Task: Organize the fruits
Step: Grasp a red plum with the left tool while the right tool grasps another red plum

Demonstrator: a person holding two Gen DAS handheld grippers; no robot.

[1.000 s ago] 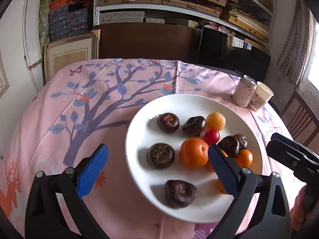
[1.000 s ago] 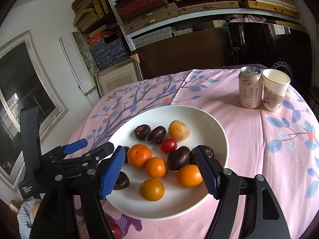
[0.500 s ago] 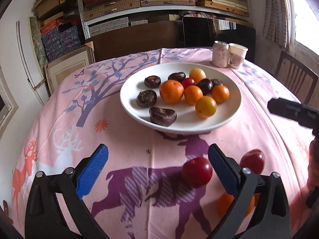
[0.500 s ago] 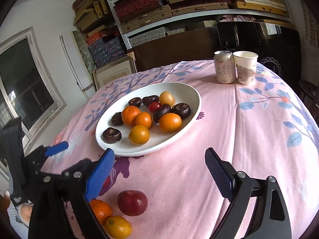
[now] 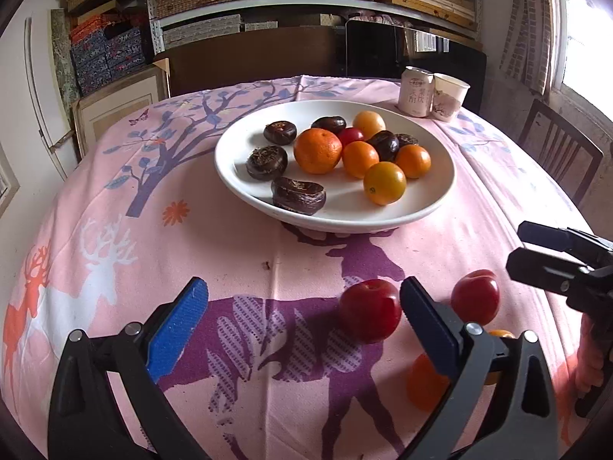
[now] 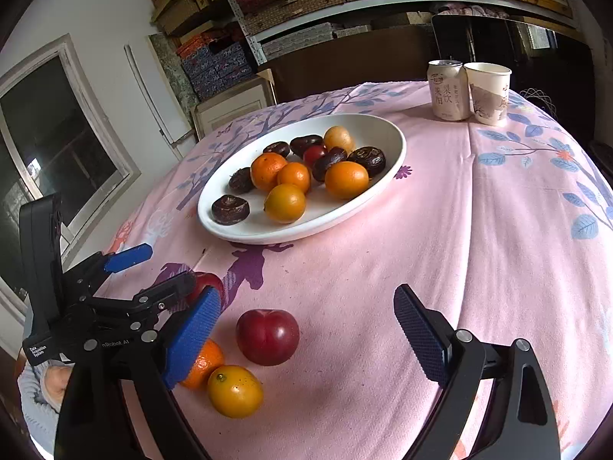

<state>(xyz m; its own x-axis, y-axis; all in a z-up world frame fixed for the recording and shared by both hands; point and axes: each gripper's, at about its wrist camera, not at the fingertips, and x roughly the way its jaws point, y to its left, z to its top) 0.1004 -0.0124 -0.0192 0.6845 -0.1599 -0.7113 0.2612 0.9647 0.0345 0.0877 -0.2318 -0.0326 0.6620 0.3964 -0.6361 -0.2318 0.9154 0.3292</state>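
A white plate (image 5: 440, 195) (image 6: 383, 180) on the pink tablecloth holds several oranges, dark water chestnuts and a small red fruit. Near the table's front edge lie two red plums (image 5: 369, 314) (image 5: 475, 295), an orange (image 6: 203, 360) and a yellow-orange fruit (image 6: 234, 390). One plum shows in the right wrist view (image 6: 267, 336). My left gripper (image 5: 302, 326) is open and empty, low over the cloth, its right finger beside a plum. My right gripper (image 6: 306, 341) is open and empty, with the plum between its fingers.
A drink can (image 6: 448, 90) and a paper cup (image 6: 488, 92) stand at the table's far right. A wooden chair (image 5: 559, 153) is off the right side. Shelves with boxes fill the back wall.
Both grippers have pulled back from over the plate to the table's near edge. The loose plums and oranges have come into view. Both stay open.
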